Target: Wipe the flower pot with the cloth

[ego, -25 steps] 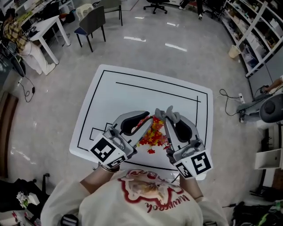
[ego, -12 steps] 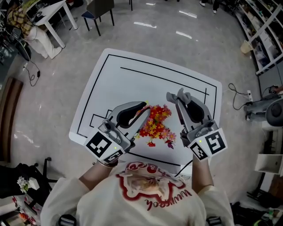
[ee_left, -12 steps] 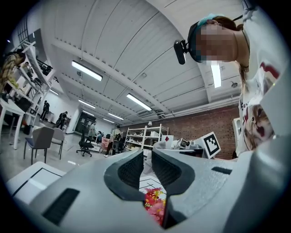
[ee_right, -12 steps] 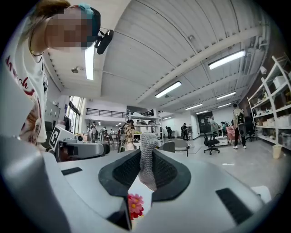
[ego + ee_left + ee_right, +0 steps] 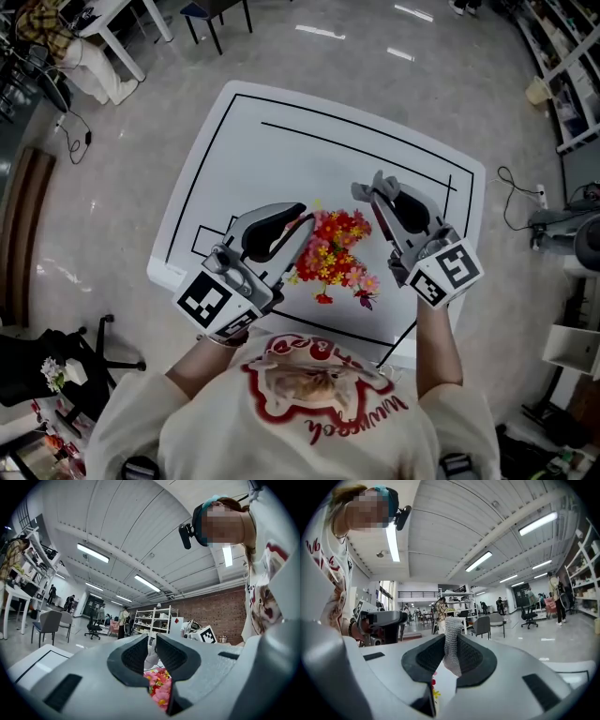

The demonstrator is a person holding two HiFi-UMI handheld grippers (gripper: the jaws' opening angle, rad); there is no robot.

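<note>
Nearest the camera is the person's cream shirt [image 5: 319, 403] with a red print, and both forearms reach from it over the front edge of the white tabletop [image 5: 281, 159]. The marker cube [image 5: 206, 302] of the left gripper [image 5: 300, 223] sits just in front of the person's wrist, and the right gripper's cube [image 5: 448, 272] lies off to the other side. The left gripper is clenched. In its own view the jaws pinch a thin white edge, seemingly the rim of the flower pot [image 5: 150, 656], with the pink and yellow blooms just beneath. From the head view the pot itself is hidden under its bunch of red, yellow and pink flowers [image 5: 333, 258]. The bunch sits between the two grippers over the near part of the tabletop, and whether the pot rests on the surface cannot be told. The right gripper [image 5: 378, 187] stands just beside the flowers. Its jaws grasp a grey knitted cloth [image 5: 452, 653], and a fold of it pokes out past the tips. Black lines are marked on the tabletop beyond. Farther off are the shiny grey floor [image 5: 122, 187], a dark chair [image 5: 220, 9], and shelving [image 5: 572, 75] along the far side.
</note>
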